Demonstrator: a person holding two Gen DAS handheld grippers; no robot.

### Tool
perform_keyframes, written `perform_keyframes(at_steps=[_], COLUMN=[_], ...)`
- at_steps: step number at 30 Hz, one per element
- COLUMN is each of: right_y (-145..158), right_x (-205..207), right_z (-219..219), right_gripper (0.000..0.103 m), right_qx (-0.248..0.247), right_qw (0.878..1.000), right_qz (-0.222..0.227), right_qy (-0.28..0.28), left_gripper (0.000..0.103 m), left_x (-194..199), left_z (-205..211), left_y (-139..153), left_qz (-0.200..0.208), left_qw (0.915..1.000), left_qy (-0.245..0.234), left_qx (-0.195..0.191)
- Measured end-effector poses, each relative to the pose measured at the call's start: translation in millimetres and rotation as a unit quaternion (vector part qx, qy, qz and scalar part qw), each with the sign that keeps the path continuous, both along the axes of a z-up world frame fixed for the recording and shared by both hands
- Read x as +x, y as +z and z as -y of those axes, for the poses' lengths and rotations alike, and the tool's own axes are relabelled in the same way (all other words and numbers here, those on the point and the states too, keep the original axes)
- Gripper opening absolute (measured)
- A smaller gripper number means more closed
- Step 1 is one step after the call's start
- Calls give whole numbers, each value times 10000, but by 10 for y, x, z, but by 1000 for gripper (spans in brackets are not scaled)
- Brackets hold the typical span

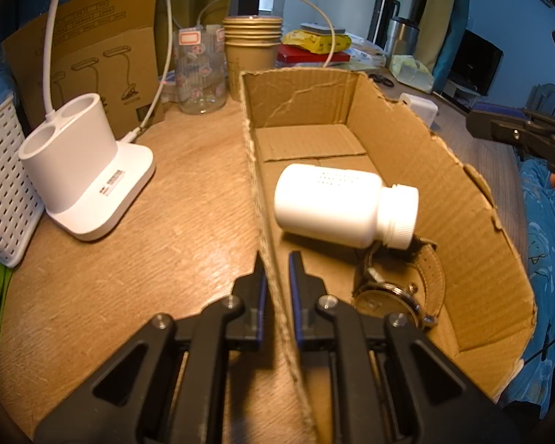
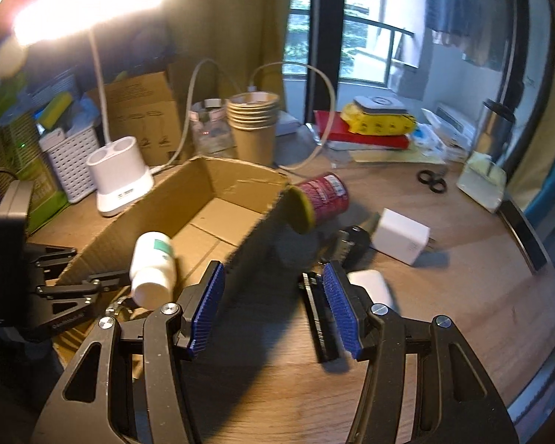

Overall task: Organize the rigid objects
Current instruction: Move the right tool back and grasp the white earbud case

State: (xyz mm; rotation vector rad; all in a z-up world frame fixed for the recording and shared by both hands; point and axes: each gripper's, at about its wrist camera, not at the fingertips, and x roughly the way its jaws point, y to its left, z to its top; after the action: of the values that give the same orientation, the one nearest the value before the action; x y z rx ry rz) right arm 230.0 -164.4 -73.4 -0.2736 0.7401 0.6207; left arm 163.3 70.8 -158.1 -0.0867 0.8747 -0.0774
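A: Item one, bench (image 2: 462,314): wood-grain top, curving at its right edge. Lighting?

B: Desk lamp (image 2: 88,3) glaring at upper left. Daylight is coming through a window (image 2: 359,26) with a dark railing outside.

A: Hangings?

B: Olive curtain (image 2: 233,29) is hanging left of the glass; clothes (image 2: 462,11) are hanging to its right. Blue wall (image 1: 507,11) is showing beyond.

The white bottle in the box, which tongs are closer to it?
Left. The left tongs pinch the cardboard box wall right beside the white bottle. The right tongs hang open outside the box, over the table.
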Motion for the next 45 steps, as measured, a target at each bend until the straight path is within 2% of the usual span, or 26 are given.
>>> perform_keyframes(at_steps=[13,19,28,45], right_y=[-240,-418,-654,-776], right_x=[273,430,628,760], right_z=[340,483,491,359], right_gripper=[59,59,59,59], right_qx=[-304,-289,-453,-611], right_qw=[9962,9934,9922,9908], right_qz=[14,-105,-212,-291], right_qy=[-813,-1101,-1143,-1171], left_gripper=[12,12,12,13], left_x=[-1,-6,0,0], left_z=[0,2,3,6], left_y=[1,2,2,4], left_qz=[-1,-1,-2,-4], left_qw=[10000,10000,10000,10000], left_qy=[-1,0,-1,4], left_qx=[2,2,1,2])
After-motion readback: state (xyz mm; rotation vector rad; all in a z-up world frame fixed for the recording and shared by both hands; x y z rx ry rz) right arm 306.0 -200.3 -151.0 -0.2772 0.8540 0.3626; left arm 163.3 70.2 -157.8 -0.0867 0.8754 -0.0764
